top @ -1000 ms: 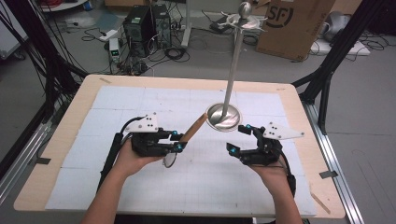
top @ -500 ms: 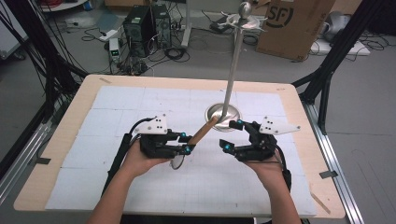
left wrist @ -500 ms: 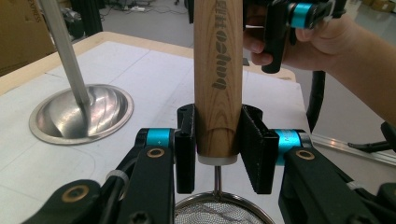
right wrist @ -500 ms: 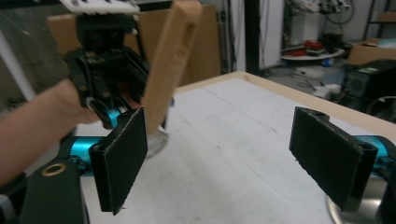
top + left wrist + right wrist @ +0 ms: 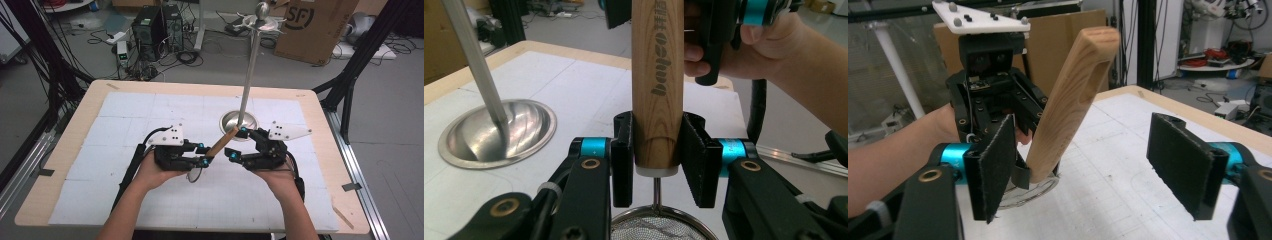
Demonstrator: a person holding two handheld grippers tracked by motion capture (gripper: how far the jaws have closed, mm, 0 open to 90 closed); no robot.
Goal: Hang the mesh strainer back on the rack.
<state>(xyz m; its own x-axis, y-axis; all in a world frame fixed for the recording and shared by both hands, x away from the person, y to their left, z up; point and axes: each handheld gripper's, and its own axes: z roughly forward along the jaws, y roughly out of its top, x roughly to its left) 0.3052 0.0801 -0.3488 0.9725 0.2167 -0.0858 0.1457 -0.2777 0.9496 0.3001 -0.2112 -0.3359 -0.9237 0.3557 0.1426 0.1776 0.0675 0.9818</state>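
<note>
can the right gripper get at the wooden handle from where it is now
Probably yes: the right gripper is open with the wooden handle between its jaws, nothing between. The left gripper holds the lower end.

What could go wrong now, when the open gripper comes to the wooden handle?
1. The left gripper pinches the wooden handle only near its lower end; a push may tilt it.
2. The open right gripper sits beside the steel stand and could knock it.

A small wire-mesh strainer (image 5: 663, 227) with a light wooden handle (image 5: 222, 142) is tilting up off the counter, handle pinched near its base, its free end rising beside a steel stand's dish base (image 5: 239, 122).
</note>
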